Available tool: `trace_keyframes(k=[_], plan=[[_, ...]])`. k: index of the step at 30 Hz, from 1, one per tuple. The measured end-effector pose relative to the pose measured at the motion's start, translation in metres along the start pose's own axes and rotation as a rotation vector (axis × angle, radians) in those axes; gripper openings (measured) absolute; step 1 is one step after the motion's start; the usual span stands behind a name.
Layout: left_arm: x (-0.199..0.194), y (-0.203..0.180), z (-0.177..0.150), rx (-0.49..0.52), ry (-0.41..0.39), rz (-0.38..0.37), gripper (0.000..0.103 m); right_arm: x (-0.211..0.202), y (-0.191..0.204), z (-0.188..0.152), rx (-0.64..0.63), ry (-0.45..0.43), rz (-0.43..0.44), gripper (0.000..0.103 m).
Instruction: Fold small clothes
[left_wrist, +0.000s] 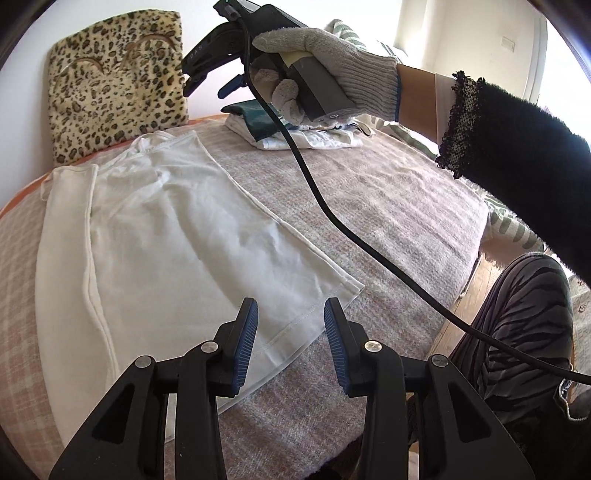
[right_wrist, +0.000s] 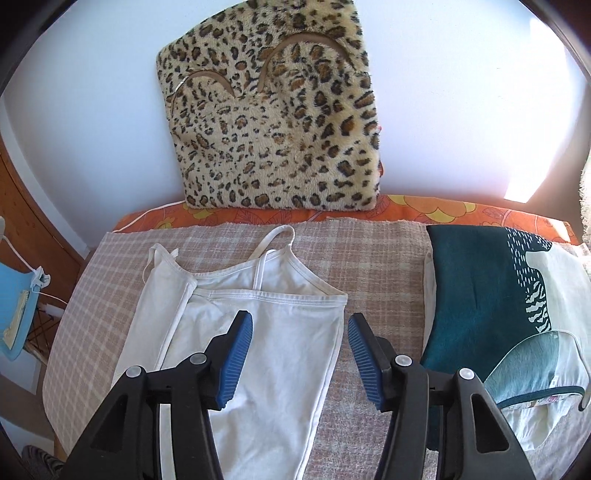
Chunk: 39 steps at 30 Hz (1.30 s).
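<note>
A white strappy camisole (left_wrist: 166, 236) lies flat on the checked beige blanket (left_wrist: 369, 206), its left side folded inward lengthwise. In the right wrist view the camisole (right_wrist: 273, 332) shows its straps at the far end. My left gripper (left_wrist: 291, 314) is open and empty, just above the camisole's hem corner. My right gripper (right_wrist: 299, 325) is open and empty, hovering over the camisole's upper right part; it also shows in the left wrist view (left_wrist: 210, 79), held high in a gloved hand.
A stack of folded clothes with a teal print on top (right_wrist: 487, 295) sits at the far right of the blanket. A leopard-print cushion (right_wrist: 273, 122) leans on the wall behind. The right gripper's black cable (left_wrist: 332, 214) hangs across the blanket. The person's knee (left_wrist: 524, 332) is at the bed's right edge.
</note>
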<state>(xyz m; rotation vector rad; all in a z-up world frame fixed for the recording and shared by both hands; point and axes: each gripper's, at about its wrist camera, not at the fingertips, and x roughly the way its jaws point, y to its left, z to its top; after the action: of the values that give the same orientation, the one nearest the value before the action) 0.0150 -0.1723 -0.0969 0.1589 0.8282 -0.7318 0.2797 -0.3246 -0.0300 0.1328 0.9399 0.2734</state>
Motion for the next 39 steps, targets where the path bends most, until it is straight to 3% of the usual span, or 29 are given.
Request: trace_keyframes(k=[2,3,5,15,19,27,32,36,39], plan=[[0.007,-0.011,0.001,0.028,0.017,-0.003,0.038,-0.001,-0.010,-0.002,0.009,0.002,0.002,0.057],[0.010,-0.016,0.002,0.038,0.025,-0.004,0.053,-0.002,-0.014,-0.003,0.012,0.002,0.003,0.057],[0.016,-0.024,0.003,0.055,0.028,-0.008,0.066,-0.001,-0.022,-0.002,0.019,0.005,0.008,0.057],[0.055,-0.052,0.008,0.107,0.076,0.034,0.066,0.028,-0.051,0.003,0.052,0.061,0.037,0.057],[0.062,-0.051,0.009,0.092,0.063,0.059,0.055,0.049,-0.051,0.007,0.047,0.090,0.051,0.057],[0.062,-0.045,0.010,0.062,0.034,0.060,0.016,0.087,-0.048,0.010,0.052,0.142,0.072,0.057],[0.060,-0.039,0.010,0.007,0.014,0.037,0.008,0.102,-0.040,0.012,0.026,0.161,0.049,0.056],[0.054,-0.035,0.008,-0.052,-0.010,0.014,0.007,0.107,-0.032,0.012,-0.010,0.159,0.018,0.041],[0.049,-0.032,0.006,-0.090,-0.031,0.008,0.007,0.108,-0.029,0.013,-0.011,0.163,0.033,0.021]])
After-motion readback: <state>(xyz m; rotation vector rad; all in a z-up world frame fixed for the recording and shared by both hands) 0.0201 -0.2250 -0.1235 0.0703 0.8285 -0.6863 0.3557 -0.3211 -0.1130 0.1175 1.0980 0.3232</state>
